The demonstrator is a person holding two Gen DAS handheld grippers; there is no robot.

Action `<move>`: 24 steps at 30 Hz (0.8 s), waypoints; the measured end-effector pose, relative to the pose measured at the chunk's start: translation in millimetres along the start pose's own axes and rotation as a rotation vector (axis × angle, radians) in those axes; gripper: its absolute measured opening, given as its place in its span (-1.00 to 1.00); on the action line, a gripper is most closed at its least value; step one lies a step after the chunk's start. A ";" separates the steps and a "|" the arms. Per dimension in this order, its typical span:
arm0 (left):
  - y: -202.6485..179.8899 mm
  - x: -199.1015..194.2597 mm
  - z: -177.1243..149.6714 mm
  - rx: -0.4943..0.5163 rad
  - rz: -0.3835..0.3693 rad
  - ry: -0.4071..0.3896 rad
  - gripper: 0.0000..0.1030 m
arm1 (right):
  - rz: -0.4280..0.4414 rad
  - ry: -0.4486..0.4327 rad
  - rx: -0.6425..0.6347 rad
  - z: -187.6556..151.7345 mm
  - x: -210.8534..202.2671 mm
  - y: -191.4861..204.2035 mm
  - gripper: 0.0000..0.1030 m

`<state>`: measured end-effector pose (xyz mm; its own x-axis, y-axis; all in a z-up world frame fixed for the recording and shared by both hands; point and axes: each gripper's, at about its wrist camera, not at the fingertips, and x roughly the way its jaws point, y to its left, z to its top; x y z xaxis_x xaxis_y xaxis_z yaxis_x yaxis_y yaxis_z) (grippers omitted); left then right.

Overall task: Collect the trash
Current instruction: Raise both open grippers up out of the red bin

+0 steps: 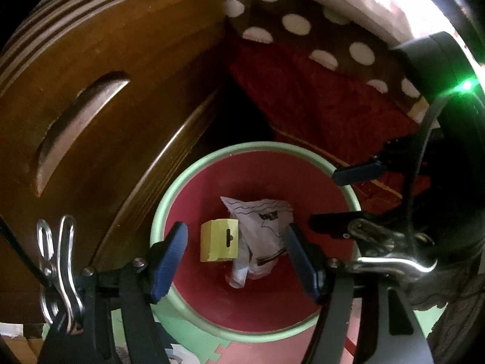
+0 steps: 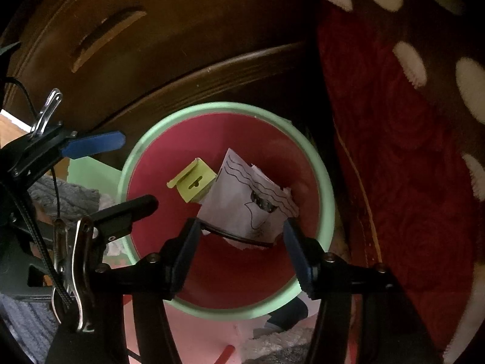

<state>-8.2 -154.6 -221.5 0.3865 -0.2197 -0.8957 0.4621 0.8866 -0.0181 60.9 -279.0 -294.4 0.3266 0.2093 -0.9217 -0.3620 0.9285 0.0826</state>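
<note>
A bin with a green rim point(image 1: 257, 146) point(image 2: 328, 186) and a red inside stands on the floor below both grippers. In it lie a crumpled white paper with black scribbles point(image 1: 260, 230) point(image 2: 239, 200) and a folded yellow card point(image 1: 218, 242) point(image 2: 194, 185). My left gripper point(image 1: 236, 261) point(image 2: 110, 176) hovers open over the bin's mouth, nothing between its blue pads. My right gripper point(image 2: 242, 257) point(image 1: 345, 197) is open too, above the bin's other side. The paper lies below its fingers, not pinched.
A dark wooden cabinet with a recessed handle point(image 1: 85, 121) point(image 2: 106, 36) stands close behind the bin. Red cloth point(image 1: 318, 97) point(image 2: 394, 151) and brown white-spotted fabric point(image 1: 303, 30) hang on the other side. Green and pink foam mat point(image 1: 257, 352) covers the floor, with a grey cloth point(image 2: 66, 200) nearby.
</note>
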 end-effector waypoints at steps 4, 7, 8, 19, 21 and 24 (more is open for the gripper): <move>-2.1 -16.3 0.0 -0.005 -0.005 -0.016 0.36 | 0.012 -0.026 0.003 -3.7 -10.7 -3.9 0.14; -4.6 -28.0 0.5 0.001 -0.007 -0.033 0.36 | 0.031 -0.054 0.006 -2.9 -22.2 -5.2 0.14; -5.8 -31.1 1.0 0.004 -0.008 -0.036 0.36 | 0.036 -0.059 0.007 -3.5 -25.0 -6.2 0.14; -18.4 -70.5 9.9 0.038 -0.018 -0.111 0.36 | 0.062 -0.143 0.010 -8.1 -57.0 -15.9 0.14; -19.3 -75.4 11.5 0.037 -0.019 -0.118 0.36 | 0.063 -0.150 0.009 -9.7 -60.4 -17.2 0.14; -18.6 -82.5 13.3 0.032 -0.010 -0.125 0.36 | 0.057 -0.157 0.005 -12.4 -64.5 -16.0 0.14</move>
<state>-38.0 -158.4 -141.4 0.4776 -0.2793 -0.8330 0.4907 0.8712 -0.0107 34.8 -311.2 -240.9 0.4382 0.3072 -0.8448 -0.3797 0.9151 0.1358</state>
